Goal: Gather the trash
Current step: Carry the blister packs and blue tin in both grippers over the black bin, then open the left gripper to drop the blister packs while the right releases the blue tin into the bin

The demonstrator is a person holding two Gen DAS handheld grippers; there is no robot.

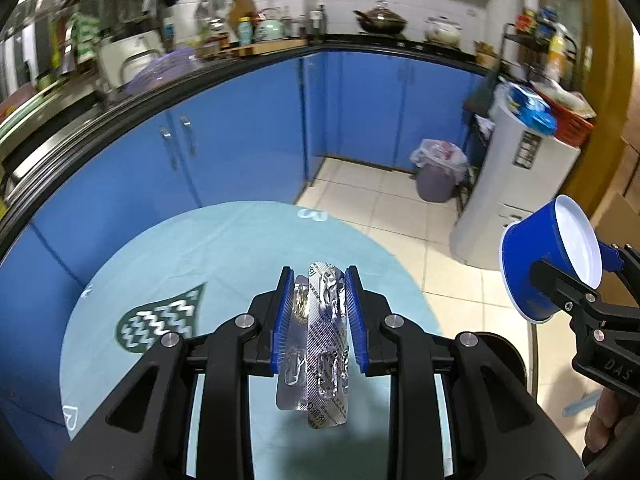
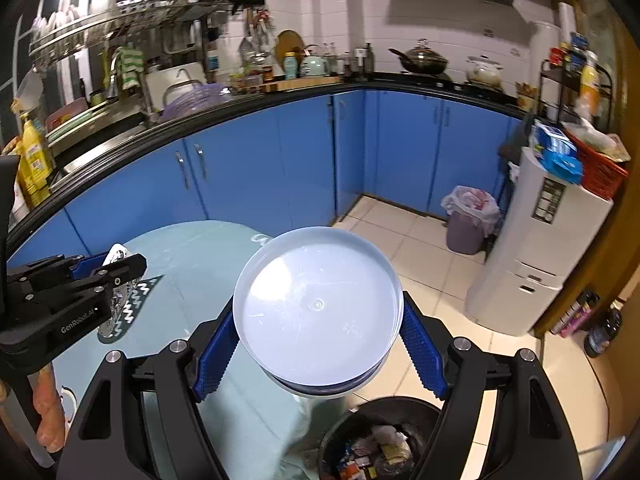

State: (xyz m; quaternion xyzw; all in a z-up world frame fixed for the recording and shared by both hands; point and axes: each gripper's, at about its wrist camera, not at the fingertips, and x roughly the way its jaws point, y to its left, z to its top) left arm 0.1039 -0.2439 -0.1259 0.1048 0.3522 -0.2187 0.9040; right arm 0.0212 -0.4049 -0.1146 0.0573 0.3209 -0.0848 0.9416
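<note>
Silver foil blister packs (image 1: 318, 344) sit pinched between the blue pads of our left gripper (image 1: 318, 320), jaws closed down tight on them, the packs standing on edge and poking out past both ends of the fingers. Below them lies the pale green tablecloth (image 1: 224, 248) of the round table, with a dark green zigzag patch (image 1: 160, 320) at about nine o'clock of the packs.

At three o'clock in the left wrist view we see our right gripper (image 1: 568, 280) clamped on a blue cup (image 1: 536, 268), its white inside facing away toward the fridge (image 1: 516, 184). In the right wrist view the cup's white mouth (image 2: 318, 312) fills the centre, turned toward the camera, with the blue pads (image 2: 424, 356) pressing its sides at nine and three o'clock; the jaws are held wide by the cup's girth.

At six o'clock under the cup we see a black trash bin (image 2: 384, 436), part full of mixed wrappers, just beside the table edge. A second, lined bin (image 2: 470, 220) stands well apart at two o'clock, by the blue cabinets (image 2: 248, 176).
</note>
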